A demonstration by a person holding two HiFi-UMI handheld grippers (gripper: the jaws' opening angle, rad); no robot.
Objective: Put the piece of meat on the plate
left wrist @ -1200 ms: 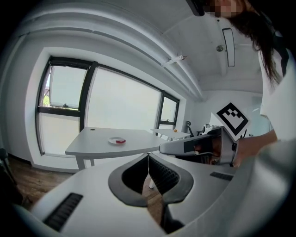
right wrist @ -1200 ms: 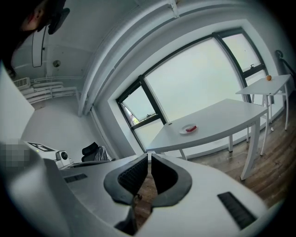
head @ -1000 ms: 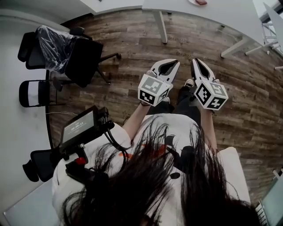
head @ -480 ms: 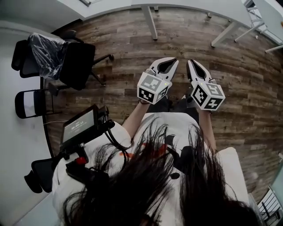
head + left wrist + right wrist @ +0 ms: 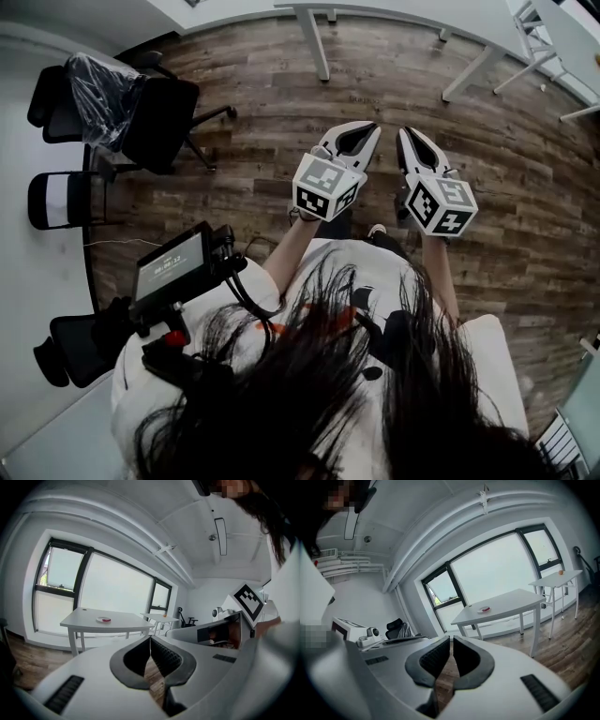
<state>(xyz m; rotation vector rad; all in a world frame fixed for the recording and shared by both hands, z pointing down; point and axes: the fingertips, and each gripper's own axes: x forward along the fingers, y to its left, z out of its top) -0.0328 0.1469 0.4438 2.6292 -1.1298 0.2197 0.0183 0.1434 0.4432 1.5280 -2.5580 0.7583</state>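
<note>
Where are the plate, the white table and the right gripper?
plate [image 5: 480, 610]: right gripper view, left rim.
white table [image 5: 512, 602]: right gripper view, bare top.
right gripper [image 5: 451, 638]: right gripper view, between fingertips.

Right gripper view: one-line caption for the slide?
Right gripper, jaws shut and empty, aimed across the room at a white table holding a plate by the window.

The person holds both grippers out in front of the torso, side by side and near each other but apart, aimed forward and slightly downward, with their tips angled a little toward one another. The left gripper [image 5: 367, 131] has its jaws closed together with nothing between them. The right gripper [image 5: 409, 137] is likewise closed and empty. Each carries its marker cube on top. The left forearm [image 5: 286, 258] and right forearm [image 5: 441, 272] run back to the body.
</note>
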